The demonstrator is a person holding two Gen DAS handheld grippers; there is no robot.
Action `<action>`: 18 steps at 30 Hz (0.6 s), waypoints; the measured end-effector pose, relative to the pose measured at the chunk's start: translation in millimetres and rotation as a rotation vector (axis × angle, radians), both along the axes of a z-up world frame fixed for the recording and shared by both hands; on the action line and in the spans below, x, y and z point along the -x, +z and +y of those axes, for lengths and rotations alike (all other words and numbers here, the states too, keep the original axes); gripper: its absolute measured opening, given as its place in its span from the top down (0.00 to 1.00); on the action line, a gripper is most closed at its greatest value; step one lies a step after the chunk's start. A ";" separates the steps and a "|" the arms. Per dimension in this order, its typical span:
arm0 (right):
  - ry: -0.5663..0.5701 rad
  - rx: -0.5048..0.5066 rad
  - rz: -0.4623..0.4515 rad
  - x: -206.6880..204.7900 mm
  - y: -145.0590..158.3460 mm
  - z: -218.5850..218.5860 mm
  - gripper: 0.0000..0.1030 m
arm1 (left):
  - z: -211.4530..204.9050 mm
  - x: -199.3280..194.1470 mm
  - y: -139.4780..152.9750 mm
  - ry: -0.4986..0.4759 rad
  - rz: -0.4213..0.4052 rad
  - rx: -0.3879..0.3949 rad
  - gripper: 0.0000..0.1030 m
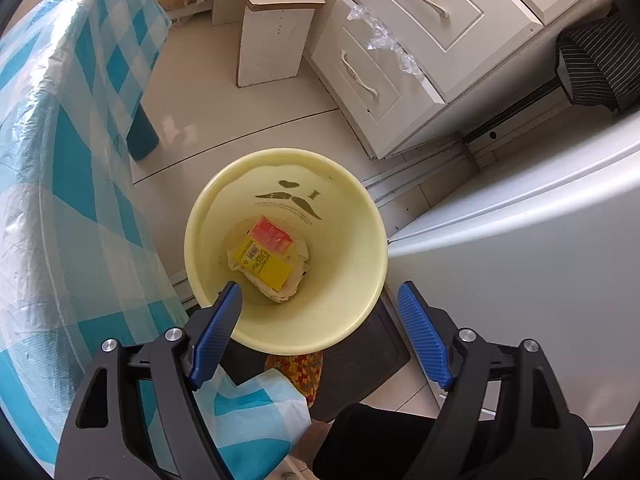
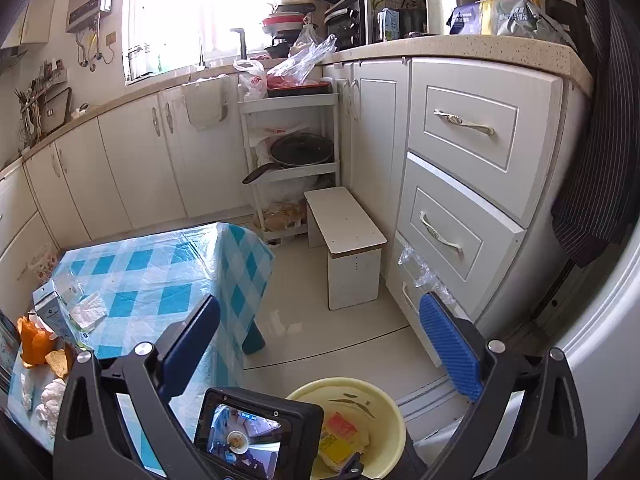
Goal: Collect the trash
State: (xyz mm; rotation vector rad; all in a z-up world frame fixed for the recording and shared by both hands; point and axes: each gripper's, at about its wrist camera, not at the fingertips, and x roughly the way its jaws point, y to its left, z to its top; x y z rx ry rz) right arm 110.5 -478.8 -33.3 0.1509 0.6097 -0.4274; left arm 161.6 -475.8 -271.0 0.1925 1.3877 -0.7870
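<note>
A pale yellow bin [image 1: 348,316] stands on the floor beside the table. Inside lie a yellow and red carton [image 1: 266,254] on crumpled paper. My left gripper [image 1: 320,312] is open and empty, right above the bin's near rim. My right gripper [image 2: 320,336] is open and empty, higher up, with the bin [image 2: 384,432] and the left gripper's camera [image 2: 256,436] below it. On the table [image 2: 160,280] at the left lie orange peel [image 2: 36,342], a blue-white carton [image 2: 56,312], a white tissue [image 2: 90,310] and crumpled tissues [image 2: 50,398].
White drawers [image 2: 464,200] with a plastic bag caught in one stand right of the bin. A small white stool [image 2: 348,240] sits on the floor behind. A white appliance [image 1: 540,240] is at the right. A dark mat [image 1: 360,368] lies under the bin.
</note>
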 end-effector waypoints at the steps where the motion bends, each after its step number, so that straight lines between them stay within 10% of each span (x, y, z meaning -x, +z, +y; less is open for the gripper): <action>1: 0.002 0.002 0.001 0.0 -0.2 0.5 0.07 | 0.0 0.3 0.2 -0.001 0.003 0.002 0.26; 18: 0.021 0.003 0.031 -5.5 -3.9 6.6 0.07 | 5.0 9.5 2.4 -0.027 0.025 0.043 0.22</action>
